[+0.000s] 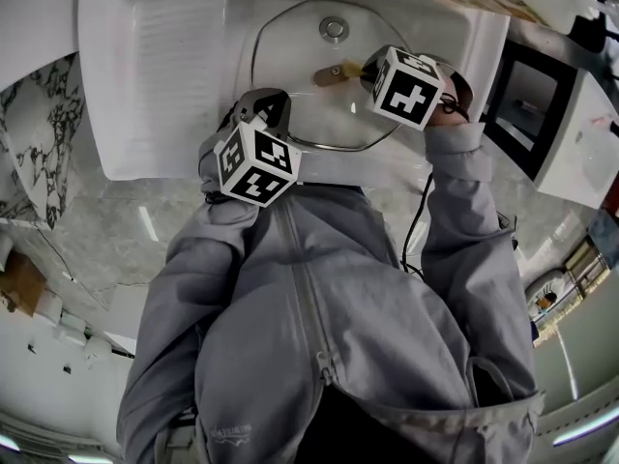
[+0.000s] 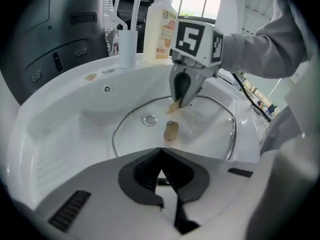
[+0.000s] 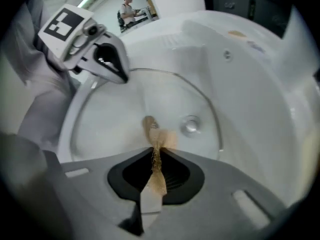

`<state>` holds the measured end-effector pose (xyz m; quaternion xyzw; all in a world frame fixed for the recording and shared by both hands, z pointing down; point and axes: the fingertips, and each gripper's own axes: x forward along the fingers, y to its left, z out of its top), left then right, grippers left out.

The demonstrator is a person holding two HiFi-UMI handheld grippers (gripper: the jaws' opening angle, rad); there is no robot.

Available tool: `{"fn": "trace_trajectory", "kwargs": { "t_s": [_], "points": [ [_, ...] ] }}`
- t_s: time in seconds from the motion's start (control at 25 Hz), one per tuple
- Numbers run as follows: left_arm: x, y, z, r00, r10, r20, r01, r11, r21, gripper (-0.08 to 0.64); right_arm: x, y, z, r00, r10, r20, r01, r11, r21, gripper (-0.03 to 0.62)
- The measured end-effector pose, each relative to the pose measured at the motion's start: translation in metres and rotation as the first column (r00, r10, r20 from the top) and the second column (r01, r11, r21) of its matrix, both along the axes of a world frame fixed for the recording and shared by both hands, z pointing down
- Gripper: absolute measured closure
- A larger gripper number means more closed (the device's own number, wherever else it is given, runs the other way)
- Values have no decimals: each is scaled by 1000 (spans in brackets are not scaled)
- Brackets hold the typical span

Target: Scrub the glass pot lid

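Note:
The glass pot lid (image 1: 300,114) lies in the white sink (image 1: 126,114), its wooden knob (image 2: 171,130) pointing up and its metal rim all round. My left gripper (image 2: 161,173) is shut on the lid's near rim, at the lid's left edge in the head view. My right gripper (image 3: 156,154) is shut on a tan scrub cloth (image 3: 161,138), which rests on the glass just beside the knob (image 3: 149,123). In the left gripper view the right gripper (image 2: 181,103) points steeply down, with the cloth (image 2: 173,107) under its tips. The drain (image 3: 190,125) shows through the glass.
A soap bottle (image 2: 160,29) and a white faucet post (image 2: 127,39) stand on the sink's back ledge. A ribbed drainboard (image 1: 179,46) lies left of the basin. A dark appliance (image 2: 50,39) stands behind the sink. A person (image 3: 129,9) stands far off.

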<state>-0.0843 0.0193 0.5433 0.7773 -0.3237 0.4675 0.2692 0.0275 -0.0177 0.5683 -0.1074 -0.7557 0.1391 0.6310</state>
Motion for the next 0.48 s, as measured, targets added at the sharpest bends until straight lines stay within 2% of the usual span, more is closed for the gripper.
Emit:
{"fn": "trace_trajectory", "kwargs": {
  "t_s": [0.08,0.2,0.32,0.48],
  "points": [
    [1,1,1,1000,5,0,-5,1000,-8,554,2,-39,12,1000,10,13,-12,986,164,557],
    [2,2,2,1000,9,-3,-9,1000,-19,554,3,-75,22,996,-91,18,79,933,352,557],
    [3,1,3,1000,9,-6,-10,1000,-28,554,-1,-91,30,982,-189,18,163,884,438,557],
    [2,1,4,1000,11,-7,-11,999,-35,554,-8,-96,43,961,-277,4,242,847,474,557]
  ]
}}
